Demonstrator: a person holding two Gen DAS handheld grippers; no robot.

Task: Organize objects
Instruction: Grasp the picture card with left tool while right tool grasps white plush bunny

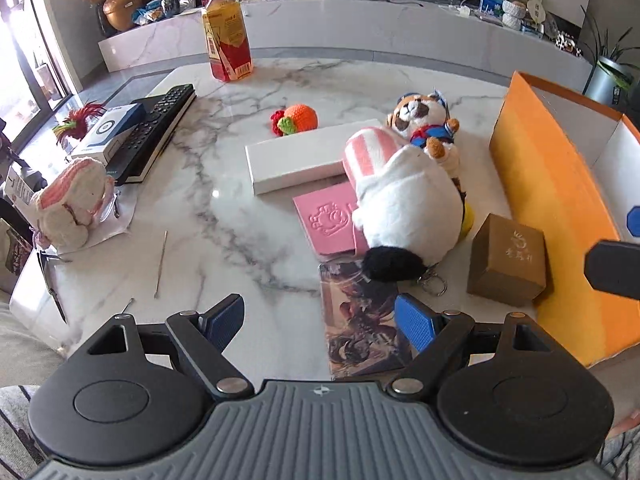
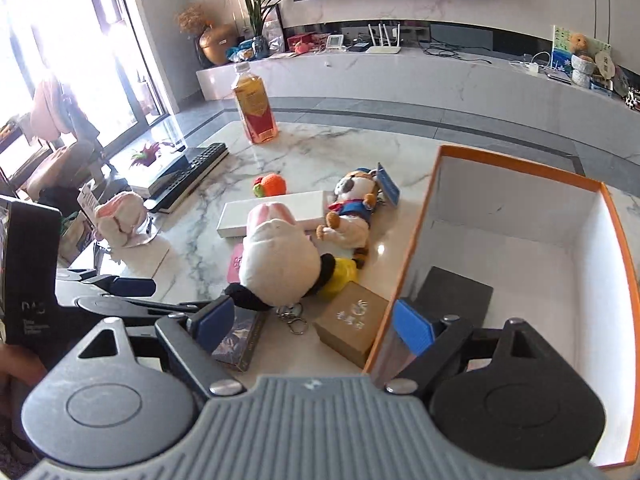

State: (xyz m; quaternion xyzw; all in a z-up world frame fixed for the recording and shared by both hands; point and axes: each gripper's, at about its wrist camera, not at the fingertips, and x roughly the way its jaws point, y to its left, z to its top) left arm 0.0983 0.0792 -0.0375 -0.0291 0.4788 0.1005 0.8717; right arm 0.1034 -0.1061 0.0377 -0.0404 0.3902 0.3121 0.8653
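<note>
1. Left wrist view only: thin stick (image 1: 161,263) lying loose on the marble table (image 1: 224,240) toward its left edge; pink embossed card (image 1: 326,218) fully legible, partly under the white plush (image 1: 404,212); printed booklet (image 1: 362,320) flat at the near edge, between the left gripper's fingers.
2. Right wrist view only: inside of the orange box (image 2: 416,232), with white walls and one dark flat pad (image 2: 456,296) on its floor; nothing else visible within.
3. Both views: drink bottle (image 1: 227,32) upright near the far edge; remote control (image 1: 154,132) along the left edge, beside a small blue-and-white carton (image 1: 110,130); crocheted orange (image 1: 298,119) near the middle; white flat box (image 1: 304,158) behind the white plush; raccoon plush (image 1: 426,120) lying against the white plush; pink-and-white knitted toy (image 1: 72,204) at the left edge.
4. Brown cardboard box (image 1: 507,266) standing on the table outside the orange box, touching its outer wall.
5. Left gripper (image 1: 320,320): fingers spread wide, grasping nothing, hovering over the near edge.
6. Right gripper (image 2: 312,322): fingers spread wide, empty, straddling the orange box's left wall; right finger (image 2: 414,330) inside the box, left finger (image 2: 214,320) over the table.
</note>
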